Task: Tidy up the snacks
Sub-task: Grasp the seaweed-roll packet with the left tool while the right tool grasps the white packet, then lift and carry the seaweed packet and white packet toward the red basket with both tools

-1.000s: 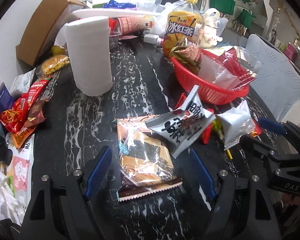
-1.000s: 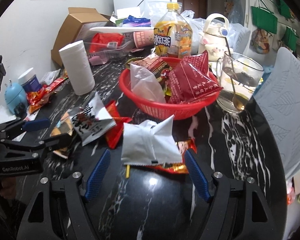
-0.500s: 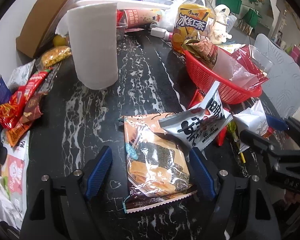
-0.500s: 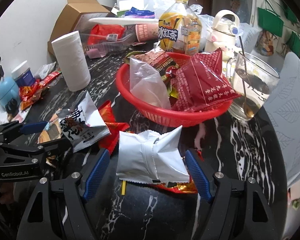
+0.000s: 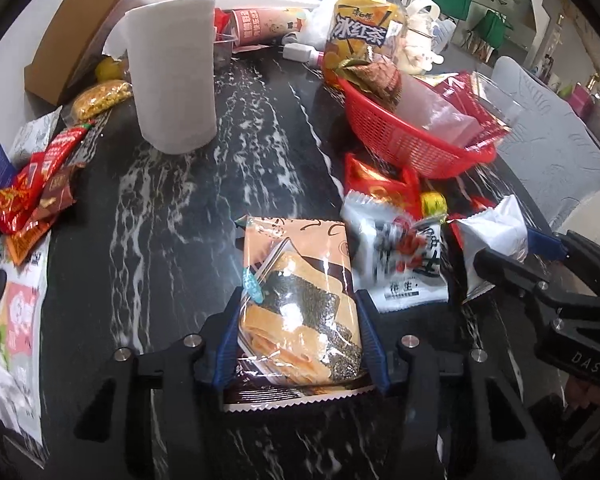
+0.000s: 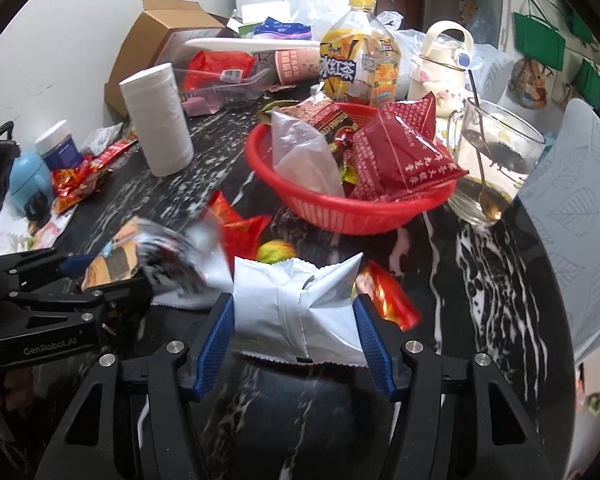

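Jaws just closed: left gripper (image 5: 298, 338) pinching seaweed pack (image 5: 298, 296), right gripper (image 6: 296, 340) pinching silver packet (image 6: 296, 312). Both near basket (image 6: 320, 208), ready for lifting in.

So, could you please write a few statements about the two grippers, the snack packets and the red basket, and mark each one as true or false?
1. The left gripper has a packet of seaweed crackers between its fingers. True.
2. The right gripper is closing around a glass mug. False: its jaws have just been closing on a silver packet; the mug stands apart, beside the basket.
3. The red basket is empty. False: it already holds several packets, among them a dark red one.
4. The paper roll stands upright on the table. True.
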Action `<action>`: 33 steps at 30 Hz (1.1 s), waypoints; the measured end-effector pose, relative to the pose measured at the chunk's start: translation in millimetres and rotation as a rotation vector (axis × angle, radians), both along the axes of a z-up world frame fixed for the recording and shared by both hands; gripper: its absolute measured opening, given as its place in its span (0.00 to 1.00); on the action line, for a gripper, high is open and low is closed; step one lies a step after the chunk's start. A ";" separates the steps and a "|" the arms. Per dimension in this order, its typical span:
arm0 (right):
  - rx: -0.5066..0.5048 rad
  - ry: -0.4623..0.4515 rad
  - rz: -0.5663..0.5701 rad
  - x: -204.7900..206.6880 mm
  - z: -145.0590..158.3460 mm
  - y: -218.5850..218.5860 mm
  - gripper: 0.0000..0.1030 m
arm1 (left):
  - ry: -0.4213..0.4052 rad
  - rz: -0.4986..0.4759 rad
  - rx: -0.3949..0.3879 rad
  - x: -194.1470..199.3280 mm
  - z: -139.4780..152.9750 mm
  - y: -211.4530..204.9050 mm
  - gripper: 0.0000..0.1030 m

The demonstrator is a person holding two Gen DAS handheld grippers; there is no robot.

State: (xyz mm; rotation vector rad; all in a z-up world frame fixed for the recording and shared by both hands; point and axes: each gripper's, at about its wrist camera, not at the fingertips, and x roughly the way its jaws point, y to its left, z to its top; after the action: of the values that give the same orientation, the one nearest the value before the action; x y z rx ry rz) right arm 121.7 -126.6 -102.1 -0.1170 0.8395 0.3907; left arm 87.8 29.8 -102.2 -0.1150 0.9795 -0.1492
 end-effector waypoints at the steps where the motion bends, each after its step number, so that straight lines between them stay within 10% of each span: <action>1: 0.004 0.002 0.003 -3.0 0.1 0.0 0.58 | 0.001 -0.003 0.000 -2.8 0.1 -1.6 0.50; 33: 0.061 0.085 0.081 -64.7 -21.8 -0.5 0.59 | 0.003 -0.077 0.137 -63.5 0.8 -40.9 0.56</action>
State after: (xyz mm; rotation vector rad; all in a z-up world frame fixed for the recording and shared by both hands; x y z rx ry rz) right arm 57.0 -127.1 -123.9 -0.0781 0.9074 0.4997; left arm 24.3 -11.1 -101.4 0.0483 0.9949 -0.1519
